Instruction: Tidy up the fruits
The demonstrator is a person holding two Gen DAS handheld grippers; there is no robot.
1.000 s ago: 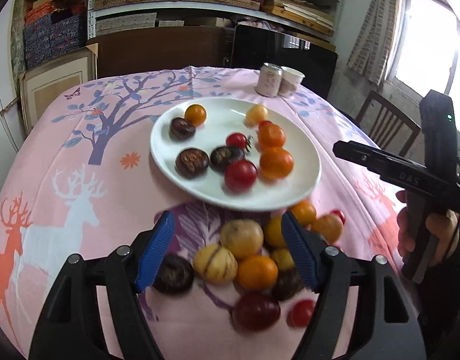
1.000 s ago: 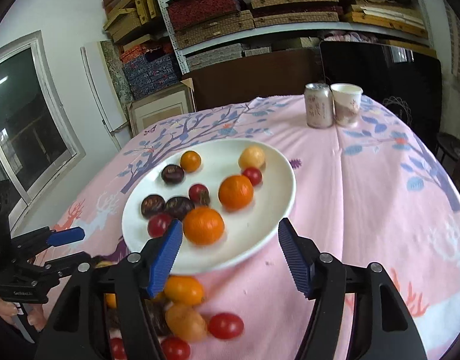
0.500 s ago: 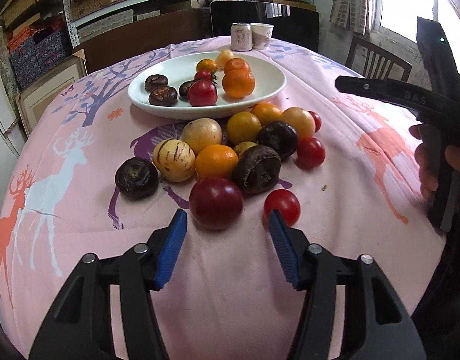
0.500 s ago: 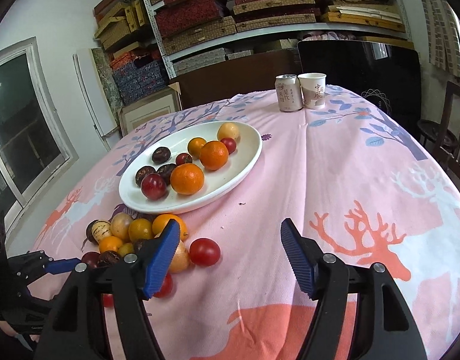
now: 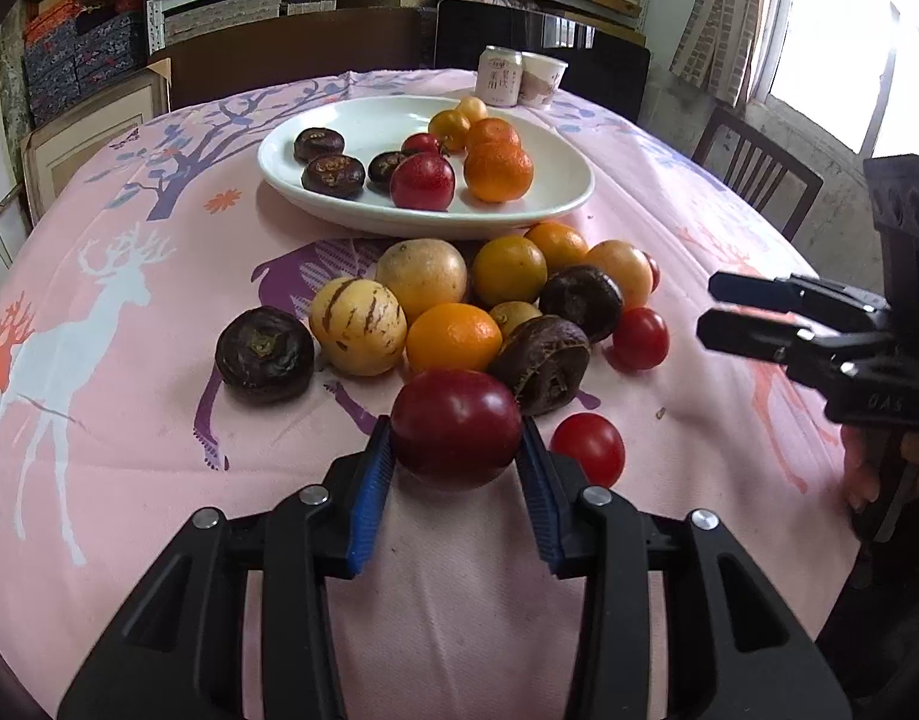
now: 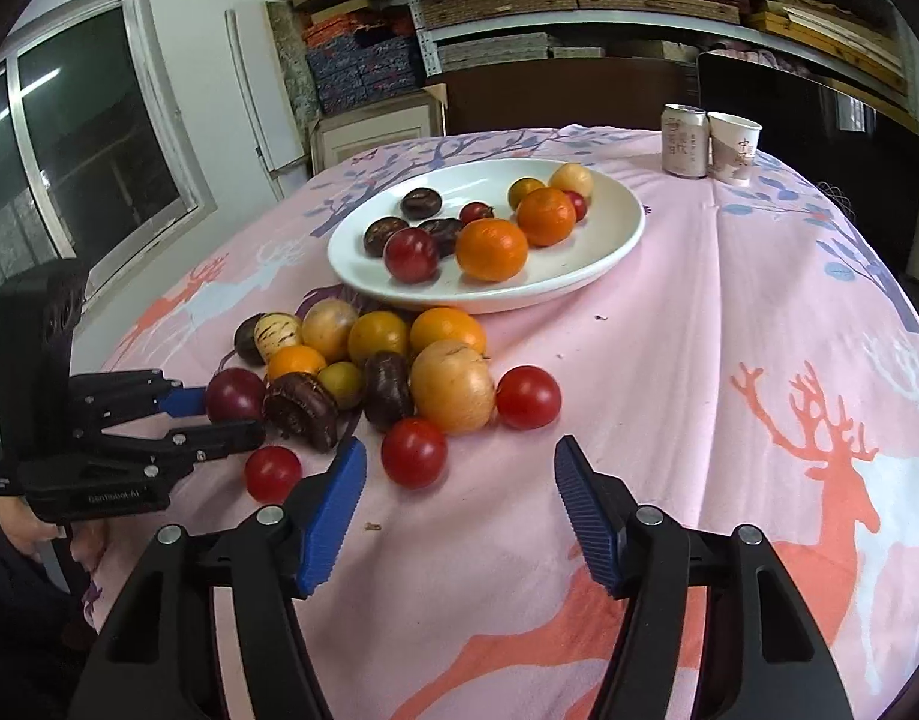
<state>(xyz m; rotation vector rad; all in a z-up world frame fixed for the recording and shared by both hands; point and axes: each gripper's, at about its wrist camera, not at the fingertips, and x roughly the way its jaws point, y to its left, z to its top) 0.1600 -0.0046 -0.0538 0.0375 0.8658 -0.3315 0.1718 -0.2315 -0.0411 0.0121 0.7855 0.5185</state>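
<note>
Left wrist view: a round, dark red, glossy plum (image 5: 456, 427) sits between the blue pads of the left gripper (image 5: 456, 474), whose jaws have just been closing and now seem to touch it on both sides, though the far contact is partly hidden. The plum rests on the bench's pink cloth with deer prints (image 5: 129, 312), at the near edge of a loose pile of fruit. Just beyond the plum lie a wrinkled dark brown passion fruit (image 5: 540, 363) and a smooth orange citrus (image 5: 453, 336); just to its right is a small red cherry tomato (image 5: 588, 447). Farther behind the plum stands an oval white ceramic plate (image 5: 555, 204) with more fruit in it.

Right wrist view: the right gripper (image 6: 456, 516) is half open with nothing between its pads, hovering over bare cloth to the right of the plum (image 6: 236, 394), close to another red tomato (image 6: 414, 452).
</note>
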